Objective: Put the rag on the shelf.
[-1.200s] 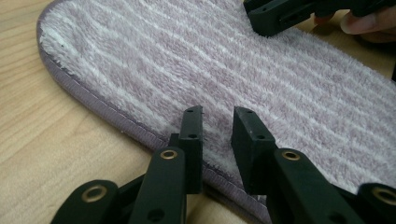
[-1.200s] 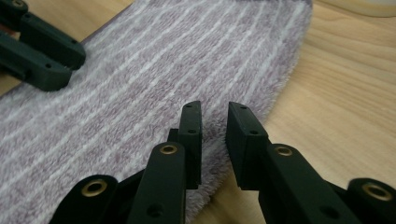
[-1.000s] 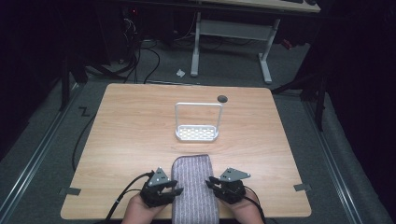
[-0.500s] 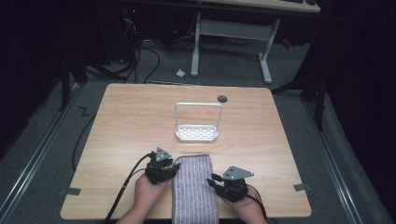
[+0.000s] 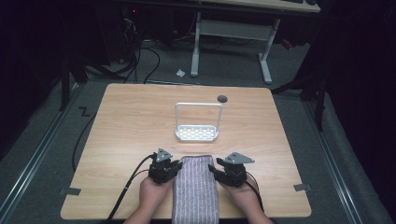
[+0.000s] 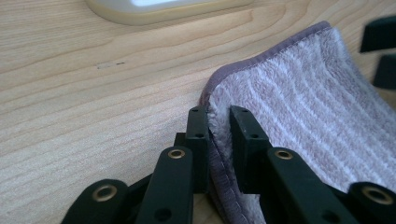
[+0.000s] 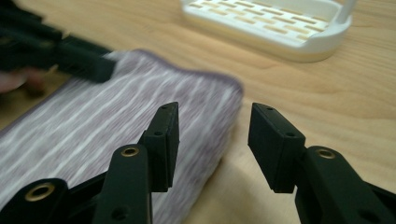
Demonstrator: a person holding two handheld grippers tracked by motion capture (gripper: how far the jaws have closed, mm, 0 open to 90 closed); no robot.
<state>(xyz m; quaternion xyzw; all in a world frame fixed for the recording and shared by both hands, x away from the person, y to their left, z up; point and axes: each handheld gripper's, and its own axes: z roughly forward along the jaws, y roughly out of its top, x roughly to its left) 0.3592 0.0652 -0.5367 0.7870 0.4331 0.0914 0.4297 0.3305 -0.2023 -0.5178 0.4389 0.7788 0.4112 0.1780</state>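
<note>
Fluffy cloth towel point(image 6: 299, 93) — woodgrain table point(image 5: 135, 116)

The wooden table point(image 5: 121, 140) is seen whole from a fixed camera set high at its 6 o'clock edge, faced forward and down toward 12 o'clock, with floor and desk legs taken in beyond. The left gripper view is taken very close and low over the tabletop, faced along the jaws onto the left edge of the folded striped towel point(image 6: 303, 121), with the white rack point(image 6: 159, 7) cut off at 12 o'clock. The right gripper view is set equally low beside the towel's right edge, the rack lying at 1 o'clock. The towel and rack are shared by all three views.
</note>
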